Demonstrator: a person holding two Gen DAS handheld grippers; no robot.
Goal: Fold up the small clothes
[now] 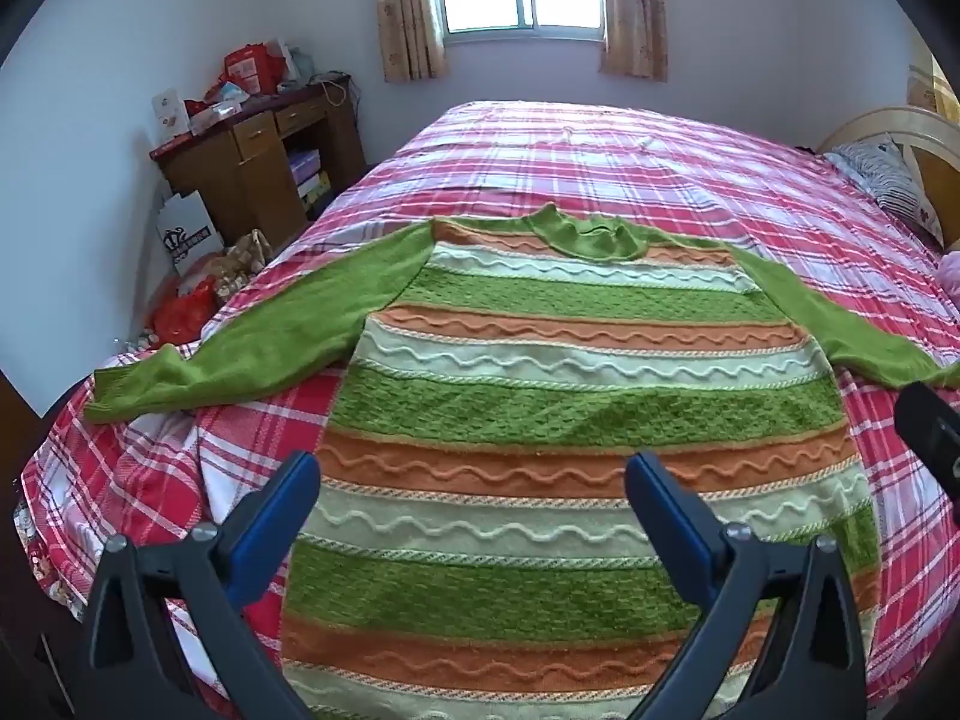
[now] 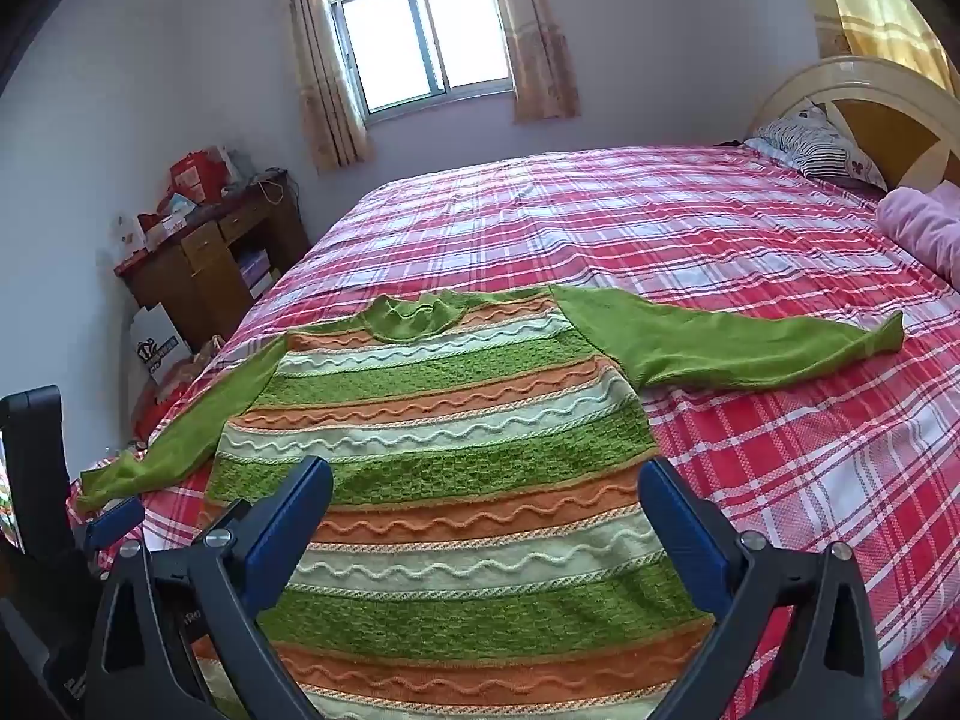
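Note:
A knitted sweater (image 1: 576, 408) (image 2: 444, 420) with green, orange and pale stripes and plain green sleeves lies flat on the bed, collar at the far end. Both sleeves are spread out sideways: the left sleeve (image 1: 252, 342) reaches the bed's left edge, the right sleeve (image 2: 738, 348) lies across the plaid cover. My left gripper (image 1: 471, 474) hovers open over the sweater's lower body, nothing between its blue fingers. My right gripper (image 2: 486, 480) also stands open above the lower body. The left gripper's tool shows at the left edge (image 2: 114, 522) of the right wrist view.
The bed (image 1: 660, 156) has a red, pink and white plaid cover. A wooden desk (image 1: 258, 162) piled with boxes stands at the left wall, with bags (image 1: 186, 312) on the floor beside it. A striped pillow (image 2: 822, 144), a headboard (image 2: 888, 114) and pink fabric (image 2: 924, 228) are at the right.

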